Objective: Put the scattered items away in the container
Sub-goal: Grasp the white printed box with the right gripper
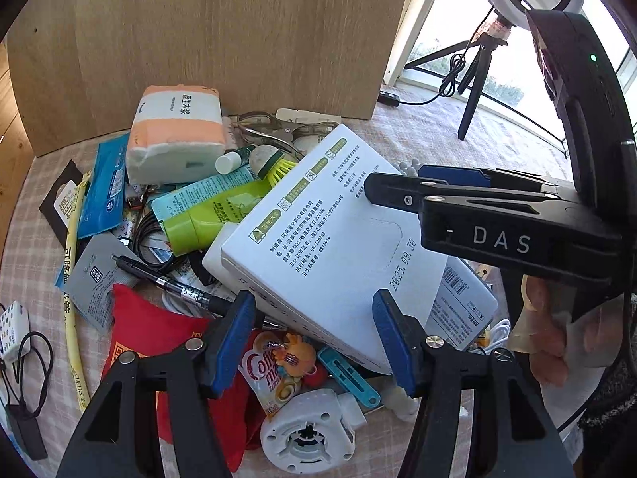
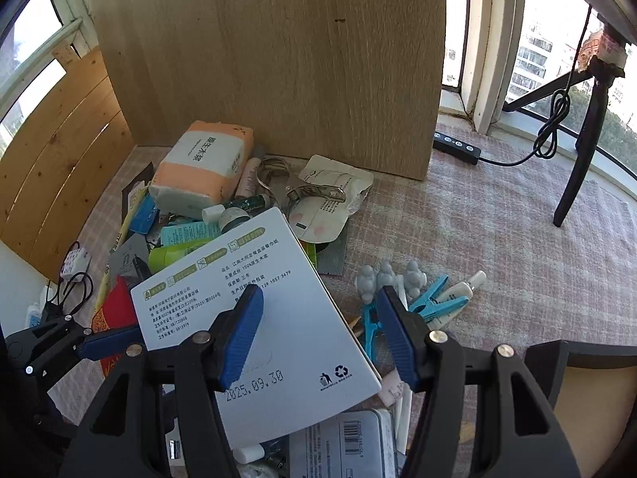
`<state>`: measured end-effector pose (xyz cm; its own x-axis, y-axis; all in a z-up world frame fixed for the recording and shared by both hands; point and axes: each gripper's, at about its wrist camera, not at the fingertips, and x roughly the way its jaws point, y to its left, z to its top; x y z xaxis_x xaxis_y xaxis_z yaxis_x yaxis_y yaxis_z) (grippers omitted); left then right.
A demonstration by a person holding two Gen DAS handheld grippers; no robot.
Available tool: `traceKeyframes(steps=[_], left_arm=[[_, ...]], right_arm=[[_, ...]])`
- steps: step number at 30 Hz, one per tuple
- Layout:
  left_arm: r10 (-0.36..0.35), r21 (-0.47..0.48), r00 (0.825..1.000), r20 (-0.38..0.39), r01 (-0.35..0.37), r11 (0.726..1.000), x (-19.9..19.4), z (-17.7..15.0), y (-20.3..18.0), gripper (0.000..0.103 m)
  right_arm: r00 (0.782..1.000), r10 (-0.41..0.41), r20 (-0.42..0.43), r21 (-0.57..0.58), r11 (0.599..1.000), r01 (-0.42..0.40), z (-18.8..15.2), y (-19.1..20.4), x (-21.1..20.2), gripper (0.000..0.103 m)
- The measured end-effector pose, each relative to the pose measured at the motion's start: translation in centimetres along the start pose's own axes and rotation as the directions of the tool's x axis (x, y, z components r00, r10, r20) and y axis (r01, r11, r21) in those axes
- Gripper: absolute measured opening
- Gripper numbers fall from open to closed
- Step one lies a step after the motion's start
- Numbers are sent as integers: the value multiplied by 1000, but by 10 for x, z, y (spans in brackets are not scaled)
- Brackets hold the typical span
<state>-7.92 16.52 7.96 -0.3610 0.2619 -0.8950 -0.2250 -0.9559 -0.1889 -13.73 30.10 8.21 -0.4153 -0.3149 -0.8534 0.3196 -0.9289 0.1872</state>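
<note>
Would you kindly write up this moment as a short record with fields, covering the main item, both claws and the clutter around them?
main item: white tissue box, lying tilted on top of the pile
left claw: open, straddling the box's near edge
right claw: open, astride the box's right edge
tissue pack: orange and white, by the wooden board
green tube: partly under the box
black pen: lying on the clutter left of the box
blue clothespins: on the checked cloth
container: not identifiable

Two black handheld grippers with blue pads

The left gripper (image 1: pixel 314 334) has silver screws; the right gripper (image 1: pixel 402 187) bears white "DAS" lettering and a green light.
</note>
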Motion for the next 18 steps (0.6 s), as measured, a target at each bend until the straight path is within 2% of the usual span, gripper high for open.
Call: traceKeyframes(steps=[6,10,13,15,18], left_arm=[[2,17,1000,-1,-2,1000,1,1,0,59],[6,17,1000,10,-6,1000,-3,3,9,59],[-36,4,999,-16,36,999,1,3,17,59],[-45,-2,999,-17,45,999,3,2,16,59],[-47,-8,999,-12,47,999,0,1,13,57]], right_arm=[[991,124,-42,45,992,-122,-2,-5,6,60],[989,137,-52,67,989,-133,-10,-2,3,60],[984,158,-82,50,987,-154,-18,5,-1,59],[987,136,-83,17,991,-135,-20,10,-1,59],[988,131,-79,49,991,-128,-20,9,2,60]])
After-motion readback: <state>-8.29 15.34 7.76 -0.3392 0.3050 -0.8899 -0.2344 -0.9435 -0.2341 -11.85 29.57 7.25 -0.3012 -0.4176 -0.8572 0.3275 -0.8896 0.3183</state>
